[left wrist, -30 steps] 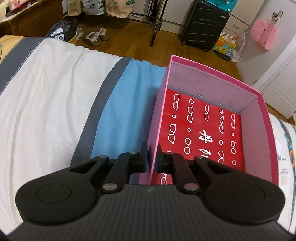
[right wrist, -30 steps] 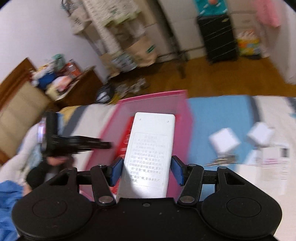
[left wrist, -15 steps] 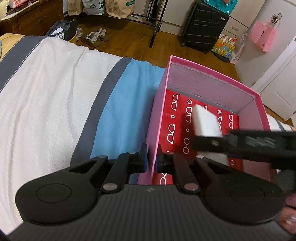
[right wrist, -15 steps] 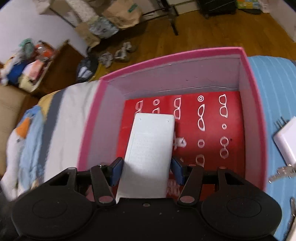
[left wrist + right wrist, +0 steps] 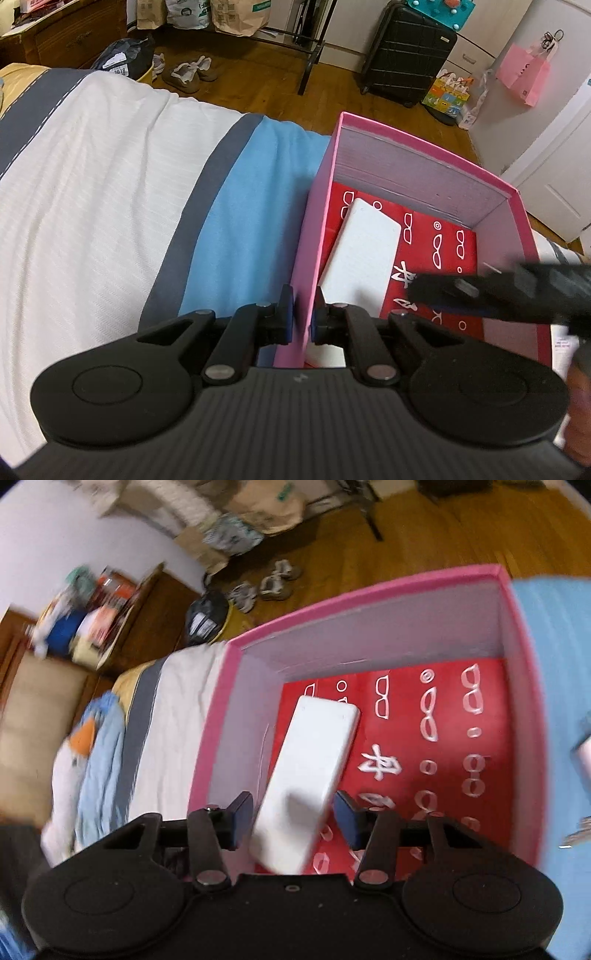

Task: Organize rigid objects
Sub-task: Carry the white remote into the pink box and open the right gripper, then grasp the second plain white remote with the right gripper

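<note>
A pink box (image 5: 424, 144) with a red patterned floor sits on the bed. My left gripper (image 5: 303, 319) is shut on the box's near left wall. A flat white remote-like slab (image 5: 364, 251) lies inside on the red floor along the left wall; it also shows in the right wrist view (image 5: 310, 786). My right gripper (image 5: 293, 819) is open above the box (image 5: 365, 587), its pads apart from the slab's sides. The right gripper also shows blurred in the left wrist view (image 5: 498, 291).
The bed has a white, grey and blue striped cover (image 5: 110, 192). A white object (image 5: 583, 757) lies on the blue cover right of the box. A black suitcase (image 5: 406, 51), shoes (image 5: 188, 72) and bags stand on the wood floor beyond.
My right gripper carried the white slab over the box, lowered it in and opened; the slab now rests on the red floor. My left gripper kept its hold on the box wall.
</note>
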A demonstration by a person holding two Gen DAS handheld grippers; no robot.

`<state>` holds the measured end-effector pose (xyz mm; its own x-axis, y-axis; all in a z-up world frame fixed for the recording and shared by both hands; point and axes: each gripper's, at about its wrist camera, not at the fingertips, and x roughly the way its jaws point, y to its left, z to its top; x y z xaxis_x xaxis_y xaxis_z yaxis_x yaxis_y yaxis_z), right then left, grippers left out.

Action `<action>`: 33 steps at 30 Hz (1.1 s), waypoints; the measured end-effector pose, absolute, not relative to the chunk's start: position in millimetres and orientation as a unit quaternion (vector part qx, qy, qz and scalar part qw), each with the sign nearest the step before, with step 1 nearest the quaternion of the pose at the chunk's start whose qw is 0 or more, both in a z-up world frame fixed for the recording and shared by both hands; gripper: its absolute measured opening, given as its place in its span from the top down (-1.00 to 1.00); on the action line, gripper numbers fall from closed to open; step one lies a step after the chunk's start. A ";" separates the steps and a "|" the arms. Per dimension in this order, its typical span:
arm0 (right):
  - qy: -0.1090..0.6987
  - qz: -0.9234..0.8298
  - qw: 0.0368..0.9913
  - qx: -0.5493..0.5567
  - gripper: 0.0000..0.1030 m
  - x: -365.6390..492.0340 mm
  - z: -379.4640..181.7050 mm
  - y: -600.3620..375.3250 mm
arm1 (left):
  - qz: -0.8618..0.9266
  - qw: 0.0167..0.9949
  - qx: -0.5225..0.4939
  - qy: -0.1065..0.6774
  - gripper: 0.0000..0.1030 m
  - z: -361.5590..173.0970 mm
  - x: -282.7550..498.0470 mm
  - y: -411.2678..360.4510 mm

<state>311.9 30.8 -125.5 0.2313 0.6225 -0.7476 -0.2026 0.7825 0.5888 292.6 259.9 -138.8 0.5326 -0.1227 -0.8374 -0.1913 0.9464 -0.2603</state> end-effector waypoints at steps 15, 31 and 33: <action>0.503 0.275 0.817 0.062 -0.06 204.0 -31.9 -125.4 | 0.034 0.858 -0.154 0.489 0.86 -137.9 293.5 255.4; 0.561 0.137 0.816 0.027 -0.21 188.9 -142.8 -175.5 | 0.046 0.857 -0.143 0.493 0.88 -134.7 293.7 250.3; 0.559 0.132 0.818 0.034 -0.21 194.7 -146.5 -175.2 | 0.046 0.857 -0.143 0.493 0.88 -135.0 293.4 250.1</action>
<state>194.7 -175.2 -146.5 0.3407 0.2547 -0.9050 -0.1781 0.9627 0.2039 293.4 250.1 -135.0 0.5107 -0.0629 -0.8575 -0.2190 0.9549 -0.2005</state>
